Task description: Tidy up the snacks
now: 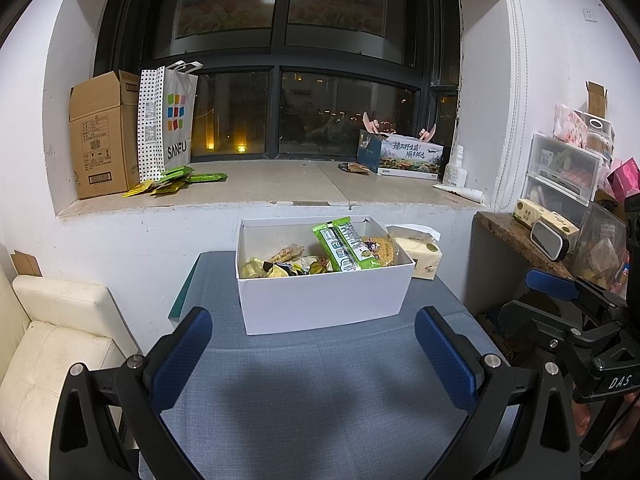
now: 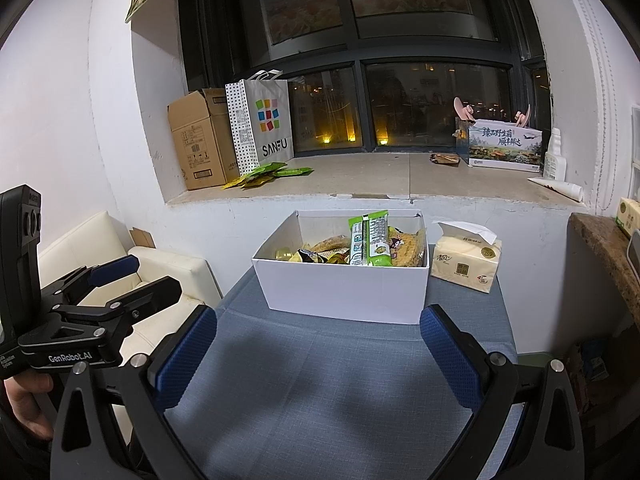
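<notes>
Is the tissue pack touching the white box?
Cannot tell. In the right wrist view the tissue pack sits beside the white box, but no gap or contact shows plainly.

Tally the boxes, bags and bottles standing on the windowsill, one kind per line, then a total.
Cardboard boxes: 1, brown cardboard box
Printed boxes: 1, printed box
Paper bags: 1, SANFU bag
Bottles: 1, white bottle
Total: 4
</notes>
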Demonstrator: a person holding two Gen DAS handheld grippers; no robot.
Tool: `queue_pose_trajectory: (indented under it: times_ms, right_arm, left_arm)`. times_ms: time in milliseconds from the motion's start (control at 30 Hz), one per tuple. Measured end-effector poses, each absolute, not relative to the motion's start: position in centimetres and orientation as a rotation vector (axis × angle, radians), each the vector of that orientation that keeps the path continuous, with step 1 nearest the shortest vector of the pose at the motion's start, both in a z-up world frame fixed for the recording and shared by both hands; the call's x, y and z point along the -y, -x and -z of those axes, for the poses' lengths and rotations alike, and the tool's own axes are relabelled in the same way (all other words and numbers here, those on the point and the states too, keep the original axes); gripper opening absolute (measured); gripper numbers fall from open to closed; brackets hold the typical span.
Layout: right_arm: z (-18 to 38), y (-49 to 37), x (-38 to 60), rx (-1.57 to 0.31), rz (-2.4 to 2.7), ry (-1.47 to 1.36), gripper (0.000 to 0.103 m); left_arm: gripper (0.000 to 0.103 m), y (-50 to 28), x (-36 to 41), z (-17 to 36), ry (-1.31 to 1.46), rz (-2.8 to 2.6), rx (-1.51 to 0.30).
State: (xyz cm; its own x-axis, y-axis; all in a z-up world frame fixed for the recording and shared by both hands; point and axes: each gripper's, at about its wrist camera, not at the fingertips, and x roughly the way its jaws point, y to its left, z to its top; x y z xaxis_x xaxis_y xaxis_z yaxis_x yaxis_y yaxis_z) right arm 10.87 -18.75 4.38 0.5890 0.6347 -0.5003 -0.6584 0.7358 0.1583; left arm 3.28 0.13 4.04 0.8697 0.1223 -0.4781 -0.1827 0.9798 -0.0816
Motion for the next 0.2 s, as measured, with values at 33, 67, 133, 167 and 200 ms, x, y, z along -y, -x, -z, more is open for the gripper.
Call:
queue_pose_trajectory:
  times_ms: [33,67,133,167,200]
  right_arm:
    - [-4.38,-10.86,18.75,-0.564,-0.753,0.046,0.103]
    - [-4.39,-10.86,18.75,-0.564,-0.753,0.045,0.103]
    - [-4.32,-10.88,18.73,-0.565,-0.754,0.046,0.103]
    - [-4.24,-10.9,18.75,-0.565,-0.754,0.046,0.103]
    - [-4.24,-10.92,18.75,-0.566,-0.755,0.046,0.103]
  left_arm:
    - [0.103,-3.29,-0.13,-4.05,0.126,-0.16,-0.492]
    - [0.103,-3.29,-0.1,-4.0,0.125,-0.16,-0.492]
    - [0.103,-3.24,-0.09,-3.86,0.123,-0.159,-0.49]
    - [0.103,-3.17,-0.09,-3.81,0.123,-0.163,-0.486]
    - [0.103,-3.19,-0.1,-3.75,0.124,-0.163,-0.486]
